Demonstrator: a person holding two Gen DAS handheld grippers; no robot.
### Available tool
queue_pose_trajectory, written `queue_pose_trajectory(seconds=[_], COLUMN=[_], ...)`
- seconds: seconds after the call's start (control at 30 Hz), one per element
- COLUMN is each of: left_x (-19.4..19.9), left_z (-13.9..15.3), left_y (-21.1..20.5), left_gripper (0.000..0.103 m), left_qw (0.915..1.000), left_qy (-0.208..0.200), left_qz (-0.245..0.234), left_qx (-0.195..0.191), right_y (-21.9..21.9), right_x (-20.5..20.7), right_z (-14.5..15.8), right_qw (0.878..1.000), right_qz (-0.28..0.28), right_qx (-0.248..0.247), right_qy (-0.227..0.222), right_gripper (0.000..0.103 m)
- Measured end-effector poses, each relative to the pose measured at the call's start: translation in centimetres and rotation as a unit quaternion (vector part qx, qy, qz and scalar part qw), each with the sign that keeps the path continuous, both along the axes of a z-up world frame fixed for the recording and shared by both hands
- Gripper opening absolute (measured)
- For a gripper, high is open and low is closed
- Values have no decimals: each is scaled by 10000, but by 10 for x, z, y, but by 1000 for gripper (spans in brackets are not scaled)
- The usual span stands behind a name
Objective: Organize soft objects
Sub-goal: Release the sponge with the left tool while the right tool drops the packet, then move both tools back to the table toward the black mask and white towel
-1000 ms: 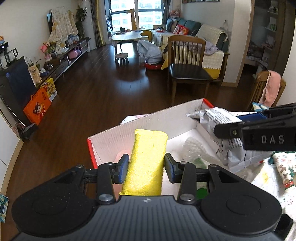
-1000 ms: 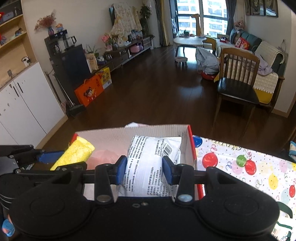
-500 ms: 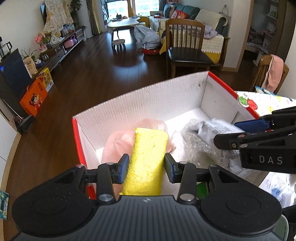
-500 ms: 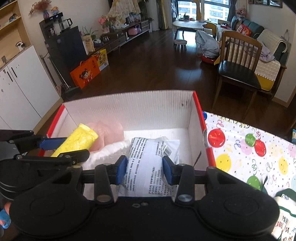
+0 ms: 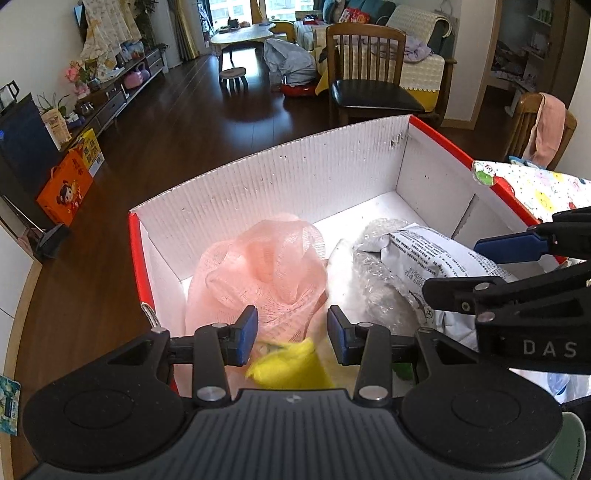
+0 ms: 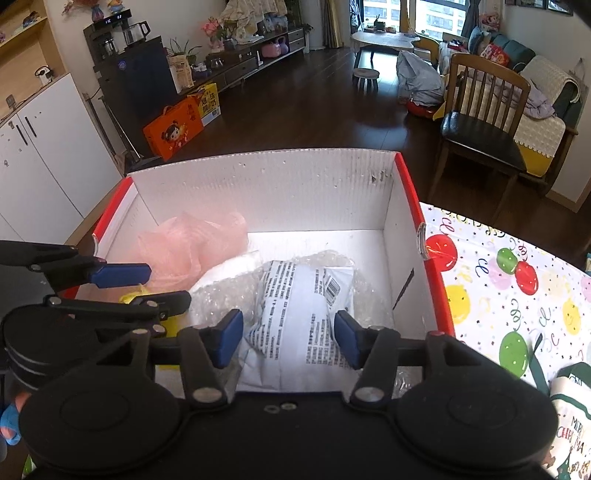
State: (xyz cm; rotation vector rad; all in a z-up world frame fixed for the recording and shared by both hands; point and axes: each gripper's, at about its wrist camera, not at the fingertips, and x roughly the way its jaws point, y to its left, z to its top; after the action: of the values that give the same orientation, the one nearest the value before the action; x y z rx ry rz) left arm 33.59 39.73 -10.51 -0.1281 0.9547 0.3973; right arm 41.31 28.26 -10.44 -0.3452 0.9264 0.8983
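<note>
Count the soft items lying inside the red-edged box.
3 clearly visible in the box: the pink mesh pouf at left, the yellow sponge at the near edge below the left claw, the printed white pouch at right on bubble wrap. More may be hidden.

- Daylight enters through the far windows (image 6: 406, 14), leaving the room evenly bright.
- The dark wood floor (image 5: 207, 122) carries a pale sheen.
- The white inside of the box (image 6: 295, 192) is nearly washed out.
- The yellow sponge (image 5: 291, 363) is smeared by motion blur.
- Fisheye bending curves walls and furniture at the edges.
</note>
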Motion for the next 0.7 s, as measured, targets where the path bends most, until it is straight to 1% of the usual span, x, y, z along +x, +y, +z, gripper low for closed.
queue_pose_trajectory(seconds=[0.03, 0.07, 0.13, 0.37, 0.47, 0.7], left_x=[-1, -3, -5, -16, -24, -45], left_z=[2, 3, 6, 24, 35, 62], left_y=[0, -1, -2, -9, -13, -33], left_gripper=[46, 52, 58, 59, 65, 65], left_qw=[10000, 10000, 9999, 9993, 9986, 9962], left_qy=[-31, -64, -145, -354, -509, -822], left_qz=[21, 30, 31, -19, -19, -134], left_qx=[0, -5, -15, -98, -174, -237], right_y=[-1, -3, -7, -19, -26, -48], right_x=[-1, -1, -2, -8, -12, -23], right_z=[1, 3, 7, 24, 37, 64], right_qw=[10000, 10000, 9999, 9993, 9986, 9964], right_qz=[-3, -13, -29, -15, -34, 24], right_qx=[11, 31, 117, 364, 526, 846], right_qy=[-22, -43, -33, -31, -57, -109], right_gripper=[56, 57, 58, 61, 63, 65])
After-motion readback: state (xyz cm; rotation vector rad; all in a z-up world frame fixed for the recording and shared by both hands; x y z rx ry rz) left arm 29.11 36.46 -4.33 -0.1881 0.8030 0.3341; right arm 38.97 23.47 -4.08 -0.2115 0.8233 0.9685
